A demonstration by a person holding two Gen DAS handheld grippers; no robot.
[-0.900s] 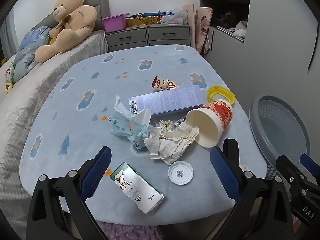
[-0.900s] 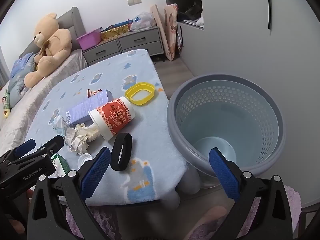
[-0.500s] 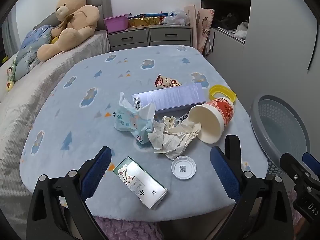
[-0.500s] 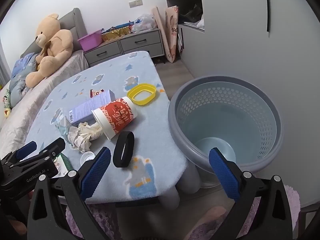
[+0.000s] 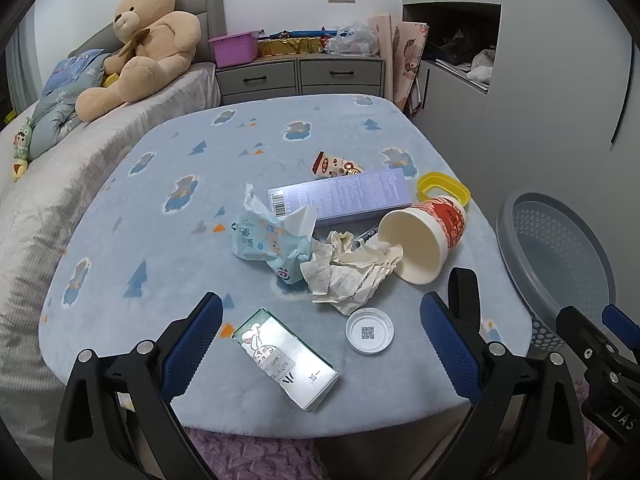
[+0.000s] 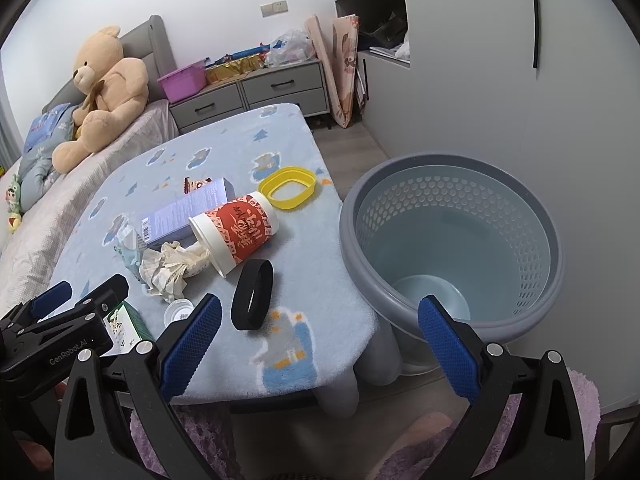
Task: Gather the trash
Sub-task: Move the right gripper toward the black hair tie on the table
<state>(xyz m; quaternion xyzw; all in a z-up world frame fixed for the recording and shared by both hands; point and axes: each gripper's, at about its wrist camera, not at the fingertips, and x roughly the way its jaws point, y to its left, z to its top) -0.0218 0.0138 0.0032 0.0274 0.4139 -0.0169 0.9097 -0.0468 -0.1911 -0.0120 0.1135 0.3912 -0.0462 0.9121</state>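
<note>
Left gripper (image 5: 320, 344) hangs wide open, empty, above the small white-and-green cartoon carton (image 5: 286, 362). Just ahead: a white round lid with a QR code (image 5: 369, 331), crumpled paper (image 5: 352, 266) and a tipped red-and-white paper cup (image 5: 424, 240). Right gripper (image 6: 320, 344), marked "DAS", is open too; the grey perforated plastic basket (image 6: 452, 240) sits ahead to its right.

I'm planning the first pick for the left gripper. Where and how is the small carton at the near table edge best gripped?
Grip the small carton across its narrow width, mid-length. It lies flat on the table, long axis slanting from near-right to far-left, clear of the white lid. The open left gripper should probably come from above, turned so its fingers meet the long sides.
</note>
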